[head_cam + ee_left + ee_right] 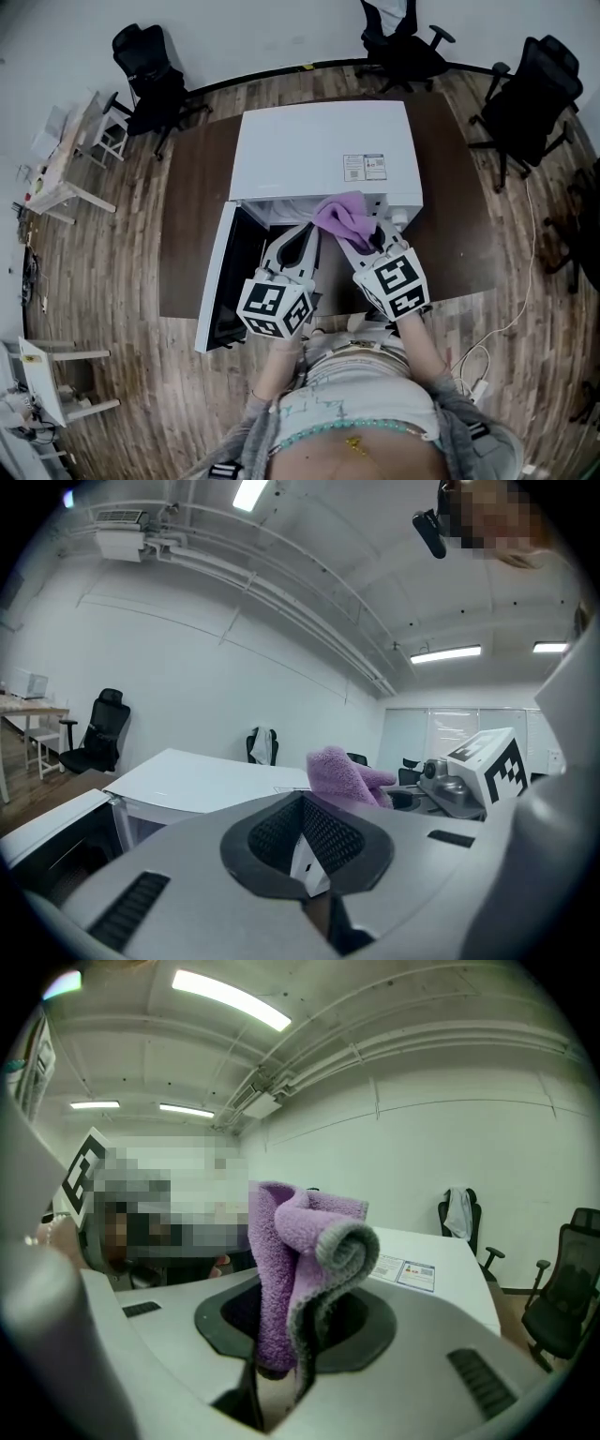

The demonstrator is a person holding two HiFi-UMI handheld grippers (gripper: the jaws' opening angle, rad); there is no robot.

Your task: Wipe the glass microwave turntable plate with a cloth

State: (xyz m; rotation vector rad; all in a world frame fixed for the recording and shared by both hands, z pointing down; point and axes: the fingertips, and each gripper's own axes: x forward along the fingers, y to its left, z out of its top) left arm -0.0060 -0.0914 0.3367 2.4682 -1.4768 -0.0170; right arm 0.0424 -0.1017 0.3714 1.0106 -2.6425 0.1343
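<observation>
txt: none legible | sticker [364, 167] on microwave [309, 141] top: print too small

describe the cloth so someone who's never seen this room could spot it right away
Find the white microwave on the dark table in the middle of the room. Just at its open front, the right gripper pinches a bunched purple cloth. It is the only purple, fluffy thing in sight.

Door [218, 281] open at left; left gripper [304, 235] and right gripper [360, 246] with cloth [340, 216] crowd the microwave [323, 150] front; table [445, 216] open rightward.
</observation>
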